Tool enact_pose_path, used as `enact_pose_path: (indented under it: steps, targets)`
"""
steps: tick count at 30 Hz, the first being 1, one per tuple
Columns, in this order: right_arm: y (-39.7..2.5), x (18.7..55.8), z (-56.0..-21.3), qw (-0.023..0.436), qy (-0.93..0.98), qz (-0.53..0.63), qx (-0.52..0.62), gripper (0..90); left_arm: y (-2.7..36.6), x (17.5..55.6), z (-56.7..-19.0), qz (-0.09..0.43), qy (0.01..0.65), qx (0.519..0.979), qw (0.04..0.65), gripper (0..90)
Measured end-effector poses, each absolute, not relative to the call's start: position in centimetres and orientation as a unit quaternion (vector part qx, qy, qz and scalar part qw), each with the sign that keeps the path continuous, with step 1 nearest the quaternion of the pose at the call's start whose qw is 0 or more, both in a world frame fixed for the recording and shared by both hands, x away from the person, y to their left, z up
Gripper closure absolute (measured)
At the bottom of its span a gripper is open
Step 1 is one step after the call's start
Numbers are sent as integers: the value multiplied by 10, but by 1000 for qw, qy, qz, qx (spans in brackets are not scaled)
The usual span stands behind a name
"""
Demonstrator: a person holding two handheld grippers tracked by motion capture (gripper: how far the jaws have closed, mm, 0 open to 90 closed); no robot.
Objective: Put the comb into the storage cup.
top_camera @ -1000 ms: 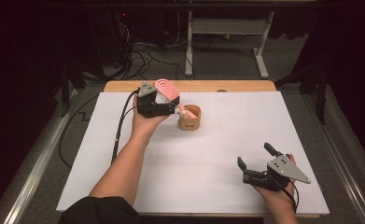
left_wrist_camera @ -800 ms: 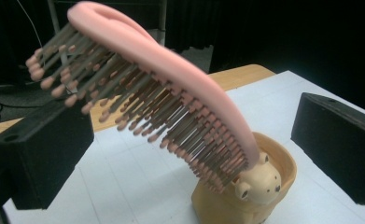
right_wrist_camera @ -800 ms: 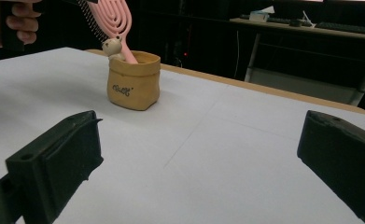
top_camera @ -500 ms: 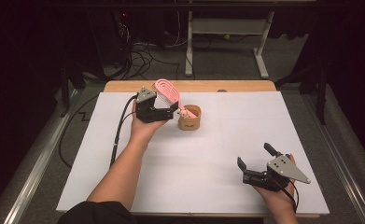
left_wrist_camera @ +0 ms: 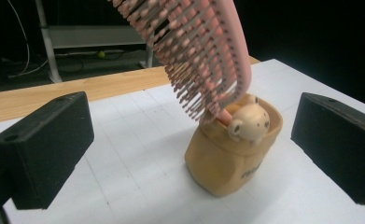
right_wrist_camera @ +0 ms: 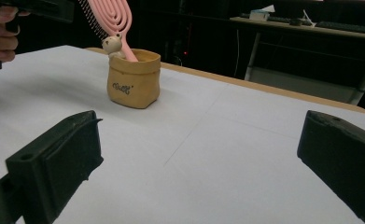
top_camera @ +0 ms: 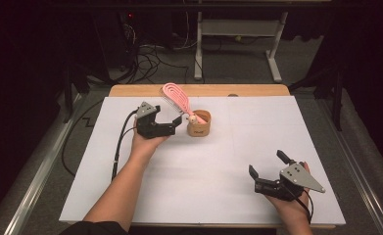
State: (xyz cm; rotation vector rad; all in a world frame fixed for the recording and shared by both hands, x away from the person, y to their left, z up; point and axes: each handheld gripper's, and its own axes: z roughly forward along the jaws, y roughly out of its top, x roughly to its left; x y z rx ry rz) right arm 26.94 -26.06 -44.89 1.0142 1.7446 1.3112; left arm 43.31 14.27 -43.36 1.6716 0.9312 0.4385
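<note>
Backing off is the one change to report: a second ago the left gripper (top_camera: 177, 123) sat right against the pink hairbrush (top_camera: 175, 97) at the cup, and now it hangs just beside the yellow cup (top_camera: 199, 124), on the cup's left as the high view has it, with its jaws spread wide and nothing between them. By my reading that means the brush has been let go and is resting on its own, so the placing step looks finished, or close to it, and what remains is only to draw the hand clear without knocking the brush head. The hairbrush stands handle-down in the cup, tilted, its head leaning up and away from the cup toward the wooden table edge (top_camera: 248, 90) behind. The right gripper (top_camera: 267, 169) is well apart from the cup, low on the white sheet (top_camera: 203, 196) on the person's near side, its jaws also spread and empty, and it sits where it did in the earlier frames. From above, cup and brush are small and the handle's seat cannot be made out; the left gripper view supplies that, showing the bristles (left_wrist_camera: 189, 60) hanging over the cup's mouth, the handle dropping inside just behind a small bear figure (left_wrist_camera: 249, 122) on the rim, and both black jaws clear of the cup at either side. The right gripper view adds the cup's front, with dark lettering (right_wrist_camera: 122, 87) on it, and fingers (right_wrist_camera: 0, 46) of the other hand beyond.
</note>
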Motion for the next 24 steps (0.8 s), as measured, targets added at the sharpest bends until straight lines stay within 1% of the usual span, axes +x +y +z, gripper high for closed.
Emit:
enact_pose_path:
  steps: [8, 15, 21, 24]
  targets:
    - [-260, 269, -449, 360, 677, 508, 393, 3, 162, 412, -438, 181, 394, 699, 569, 0]
    - [-260, 269, -449, 359, 678, 507, 394, 3, 181, 389, -447, 186, 387, 706, 563, 0]
    - [-259, 269, -450, 359, 680, 505, 392, 3, 198, 367, -450, 185, 385, 704, 567, 0]
    - [-258, 269, -450, 360, 681, 503, 392, 3, 207, 354, -449, 196, 380, 704, 567, 0]
